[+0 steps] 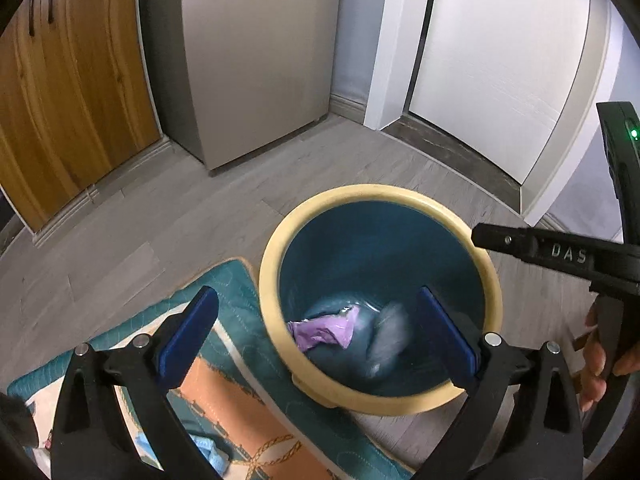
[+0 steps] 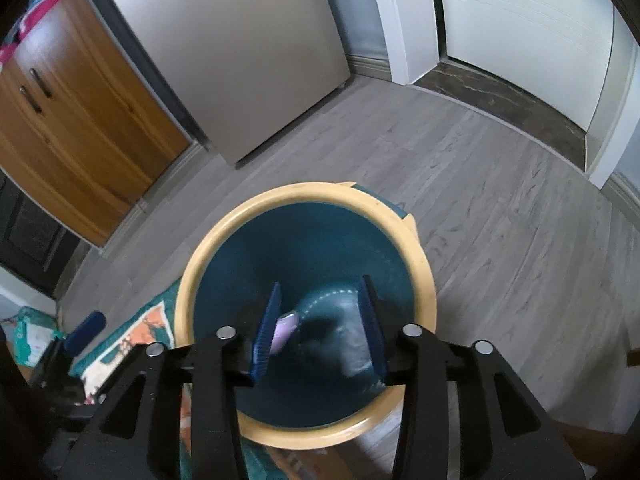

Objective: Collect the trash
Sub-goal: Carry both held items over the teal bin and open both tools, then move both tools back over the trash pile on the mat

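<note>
A blue trash bin with a cream rim (image 1: 276, 256) stands on the grey floor; it also shows in the right wrist view (image 2: 188, 280). Inside lie a purple wrapper (image 1: 324, 330) and a blurred pale clear piece (image 1: 386, 332). The purple wrapper (image 2: 285, 330) and the clear piece (image 2: 354, 346) show at the bin's bottom in the right wrist view. My left gripper (image 1: 316, 332) is open and empty, straddling the bin's near left rim. My right gripper (image 2: 320, 326) is open and empty, directly above the bin's mouth. Its body (image 1: 560, 254) reaches over the bin's right rim.
A teal and orange mat (image 1: 224, 392) lies left of the bin. A grey fridge (image 1: 256, 52) and a wooden cabinet (image 1: 68, 96) stand at the back left. A white door (image 1: 500, 60) with a dark threshold is at the back right.
</note>
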The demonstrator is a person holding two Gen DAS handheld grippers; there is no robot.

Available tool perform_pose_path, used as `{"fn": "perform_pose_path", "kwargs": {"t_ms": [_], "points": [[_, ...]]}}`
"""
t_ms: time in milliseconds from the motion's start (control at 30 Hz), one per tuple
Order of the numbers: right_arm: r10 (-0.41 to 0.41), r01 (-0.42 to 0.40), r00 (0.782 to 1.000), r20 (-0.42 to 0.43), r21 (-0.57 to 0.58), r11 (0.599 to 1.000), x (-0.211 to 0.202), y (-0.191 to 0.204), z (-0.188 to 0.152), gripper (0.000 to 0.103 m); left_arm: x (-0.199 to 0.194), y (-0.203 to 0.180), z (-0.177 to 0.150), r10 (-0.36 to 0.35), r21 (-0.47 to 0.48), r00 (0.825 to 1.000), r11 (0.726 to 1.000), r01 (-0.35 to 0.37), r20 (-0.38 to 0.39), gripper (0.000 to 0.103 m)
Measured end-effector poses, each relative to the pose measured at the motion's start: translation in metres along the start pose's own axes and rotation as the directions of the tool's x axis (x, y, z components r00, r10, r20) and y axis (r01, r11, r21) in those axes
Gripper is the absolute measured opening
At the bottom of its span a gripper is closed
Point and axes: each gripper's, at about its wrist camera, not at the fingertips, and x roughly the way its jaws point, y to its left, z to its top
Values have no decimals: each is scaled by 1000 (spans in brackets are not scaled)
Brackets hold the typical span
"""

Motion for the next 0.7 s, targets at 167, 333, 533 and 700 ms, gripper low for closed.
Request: {"fn": "perform_pose_path", "kwargs": {"t_ms": [167,333,533,700], "points": [[4,-4,1000,27,-14,1000,-8,6,0,74,-15,8,-9,31,2,999,1000,-31,-35,97],[44,-41,997,57,-61,997,-23,24,-5,90,-52,32,-21,39,-47,997,998,-43,-72,97],[74,-67,996,48,-136,988,-41,54,-21,93,-121,75,-42,97,-44,992,994,-101,-86,97],[129,-122,991,23,-187,975,-55,87,-43,95,-176,124,-73,195,-65,978,978,-199,-67,97]]}}
